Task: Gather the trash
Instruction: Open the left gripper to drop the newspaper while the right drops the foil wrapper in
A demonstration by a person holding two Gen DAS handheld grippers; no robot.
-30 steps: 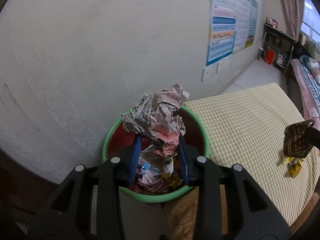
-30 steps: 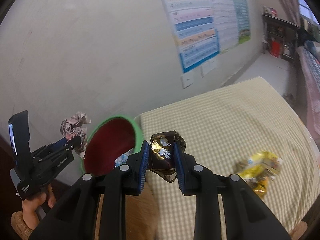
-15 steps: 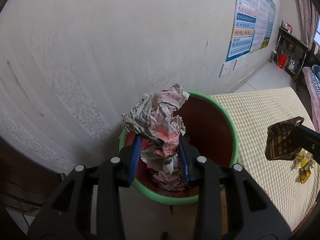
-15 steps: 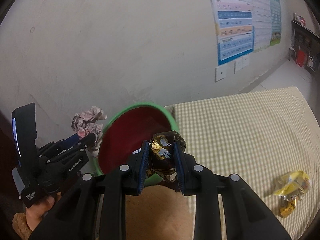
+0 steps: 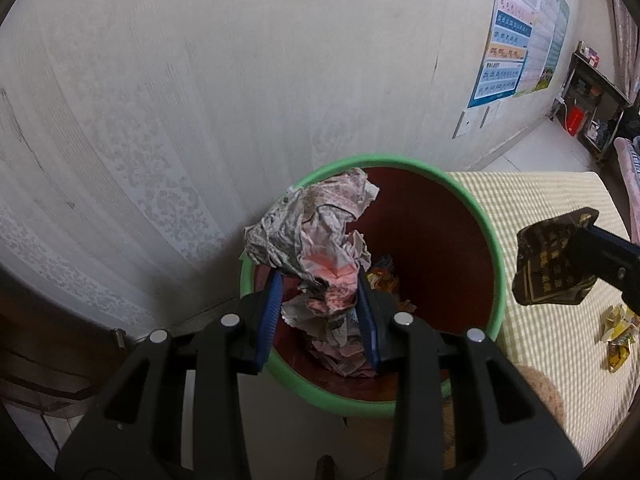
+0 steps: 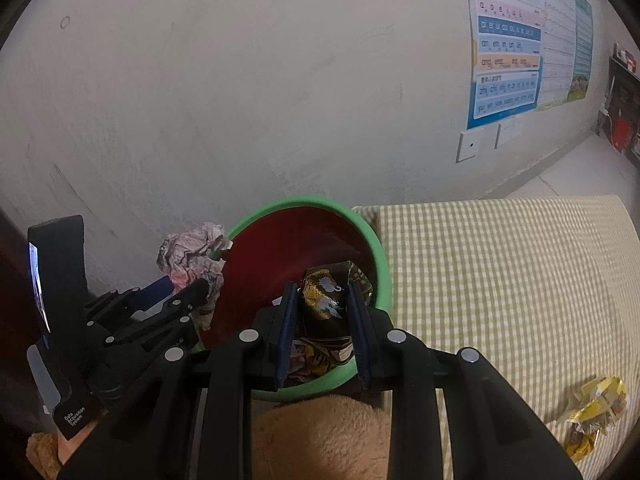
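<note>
A trash bin with a green rim (image 5: 496,264) and dark red inside stands by the wall, next to the checked table; it also shows in the right wrist view (image 6: 382,264). My left gripper (image 5: 318,300) is shut on a crumpled newspaper ball (image 5: 316,232) and holds it over the bin's left side. My right gripper (image 6: 322,312) is shut on a dark brown and gold wrapper (image 6: 326,300), above the bin's near right rim. The wrapper (image 5: 548,256) shows at the right of the left wrist view. Several scraps (image 5: 348,356) lie in the bin.
A yellow wrapper (image 6: 596,412) lies on the green-checked tablecloth (image 6: 500,280) near its front right; it also shows in the left wrist view (image 5: 618,332). A pale wall (image 5: 240,80) with posters (image 6: 508,52) rises behind the bin. A tan plush surface (image 6: 320,440) lies below the right gripper.
Both grippers moved left toward the bin with their loads. The right gripper's wrapper now hangs over the bin's rim; the newspaper ball sits over the bin's opening.
</note>
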